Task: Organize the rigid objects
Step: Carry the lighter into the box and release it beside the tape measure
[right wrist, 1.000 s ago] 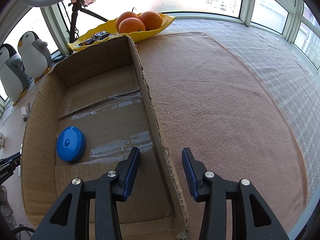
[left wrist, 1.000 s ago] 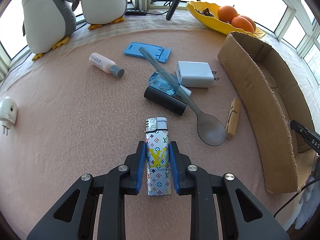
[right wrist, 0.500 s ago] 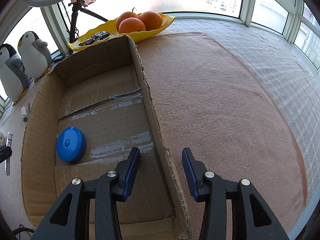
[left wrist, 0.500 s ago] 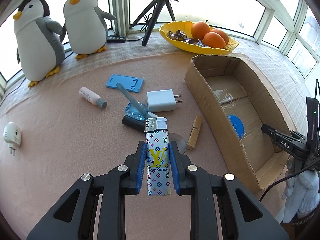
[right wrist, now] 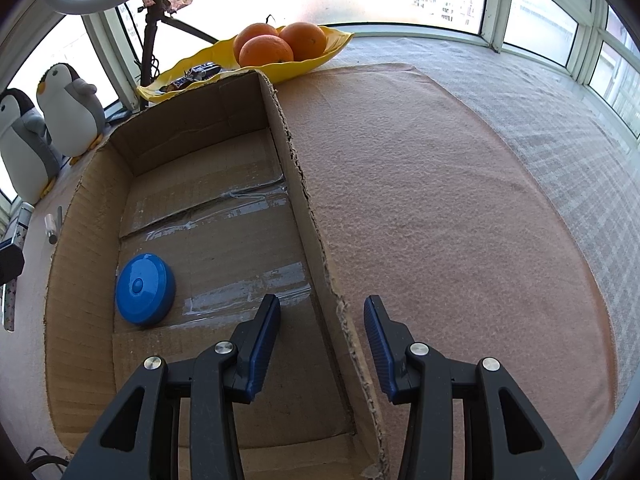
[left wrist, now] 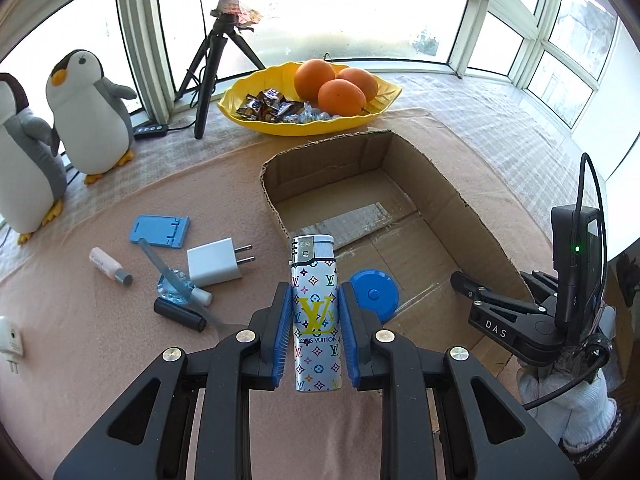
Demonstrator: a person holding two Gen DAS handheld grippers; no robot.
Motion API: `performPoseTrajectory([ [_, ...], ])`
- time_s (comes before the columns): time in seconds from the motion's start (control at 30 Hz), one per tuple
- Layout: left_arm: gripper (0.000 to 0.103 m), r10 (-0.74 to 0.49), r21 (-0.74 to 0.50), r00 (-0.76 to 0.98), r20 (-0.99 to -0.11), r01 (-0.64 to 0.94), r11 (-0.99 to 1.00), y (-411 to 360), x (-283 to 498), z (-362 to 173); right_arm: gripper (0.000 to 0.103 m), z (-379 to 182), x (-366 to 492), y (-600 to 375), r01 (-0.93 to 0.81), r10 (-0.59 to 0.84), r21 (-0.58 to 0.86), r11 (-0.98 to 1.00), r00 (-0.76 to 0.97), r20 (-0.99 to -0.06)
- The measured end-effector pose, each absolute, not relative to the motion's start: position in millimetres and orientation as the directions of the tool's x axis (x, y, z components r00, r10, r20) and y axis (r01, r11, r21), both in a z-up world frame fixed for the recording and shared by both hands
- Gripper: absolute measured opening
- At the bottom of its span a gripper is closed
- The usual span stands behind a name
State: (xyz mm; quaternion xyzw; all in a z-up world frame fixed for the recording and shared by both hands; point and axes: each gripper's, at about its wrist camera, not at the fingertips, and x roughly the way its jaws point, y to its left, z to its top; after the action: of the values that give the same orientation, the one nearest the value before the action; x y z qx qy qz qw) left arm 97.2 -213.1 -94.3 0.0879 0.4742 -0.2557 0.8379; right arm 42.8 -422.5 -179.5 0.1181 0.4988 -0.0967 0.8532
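Note:
My left gripper (left wrist: 314,320) is shut on a white patterned lighter (left wrist: 316,312), held upright above the near-left edge of an open cardboard box (left wrist: 448,196). A blue round case (left wrist: 374,294) lies on the box floor just past the lighter. My right gripper (right wrist: 322,332) is open and empty, its fingers straddling the box's right wall (right wrist: 316,240); the blue case (right wrist: 144,294) lies to its left. The right gripper also shows at the right of the left wrist view (left wrist: 500,320).
On the pink mat left of the box lie a white charger (left wrist: 216,262), a blue phone stand (left wrist: 160,232), a pink tube (left wrist: 108,266), a black cylinder (left wrist: 180,314) and a grey spoon handle (left wrist: 160,260). A yellow fruit dish (left wrist: 308,100), tripod (left wrist: 212,60) and toy penguins (left wrist: 92,116) stand behind.
My left gripper has lifted the lighter off the mat and carried it right, over the box edge. The right gripper has stayed still.

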Motion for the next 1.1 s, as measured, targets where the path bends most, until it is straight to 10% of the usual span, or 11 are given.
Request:
performPoseTrajectory([
  [0.77, 0.023, -0.323, -0.076, 0.361, -0.875, 0.557, 0.827, -274, 123, -116, 0.040, -180, 44, -421, 0.283, -0.043, 0.110, 0.953, 0.484, -0.874],
  [0.9, 0.058, -0.315, -0.070, 0.374, -0.872, 0.543, 0.837, -272, 124, -114, 0.043, -180, 44, -421, 0.283, -0.043, 0.110, 0.953, 0.484, -0.874],
  [1.1, 0.059, -0.315, -0.072, 0.384, -0.868, 0.532, 0.844, -270, 125, -111, 0.045, -180, 44, -420, 0.280, -0.040, 0.111, 0.953, 0.482, -0.875],
])
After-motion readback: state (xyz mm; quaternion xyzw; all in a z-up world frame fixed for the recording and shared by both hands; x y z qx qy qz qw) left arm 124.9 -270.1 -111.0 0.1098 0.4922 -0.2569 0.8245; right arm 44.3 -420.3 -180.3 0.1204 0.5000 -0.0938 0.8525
